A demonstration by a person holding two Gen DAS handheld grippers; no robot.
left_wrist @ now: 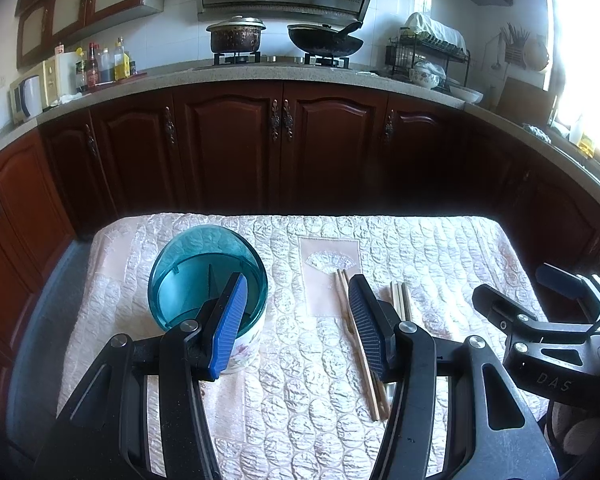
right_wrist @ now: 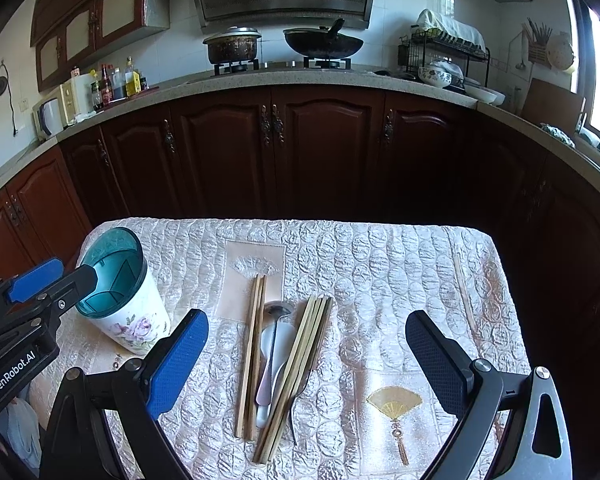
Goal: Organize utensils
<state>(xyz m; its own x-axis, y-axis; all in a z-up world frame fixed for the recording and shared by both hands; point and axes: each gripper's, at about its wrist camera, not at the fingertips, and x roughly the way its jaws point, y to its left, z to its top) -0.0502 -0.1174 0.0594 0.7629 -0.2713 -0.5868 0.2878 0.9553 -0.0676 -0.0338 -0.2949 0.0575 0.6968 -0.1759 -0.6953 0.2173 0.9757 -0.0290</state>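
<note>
Between the right gripper's (right_wrist: 306,354) wide-apart jaws lie the utensils, all flat on the cloth (right_wrist: 400,264) with nothing pressed by either blue pad. A pair of chopsticks (right_wrist: 253,356) lies nearest the left pad. Beside it lie a metal spoon (right_wrist: 274,340) and a white spoon (right_wrist: 278,344), partly overlapping. A larger bundle of chopsticks (right_wrist: 296,376) slants across them on the right side. All of them point away from the camera, toward the far edge of the table.

Left of these jaws stands a holder (right_wrist: 128,304), a white floral cup with a teal divided insert, tilted in the fisheye view. It stands apart from the utensils.

At the holder, the left gripper's (left_wrist: 296,320) jaws are also spread and hold nothing. Its left pad shows in front of the holder's teal rim (left_wrist: 204,272); whether they touch I cannot tell. Its right pad hangs over the chopsticks (left_wrist: 356,344).

Beyond the table run dark wooden cabinets (right_wrist: 320,148), with a pot (right_wrist: 232,46) and a wok (right_wrist: 324,44) on the stove above.
</note>
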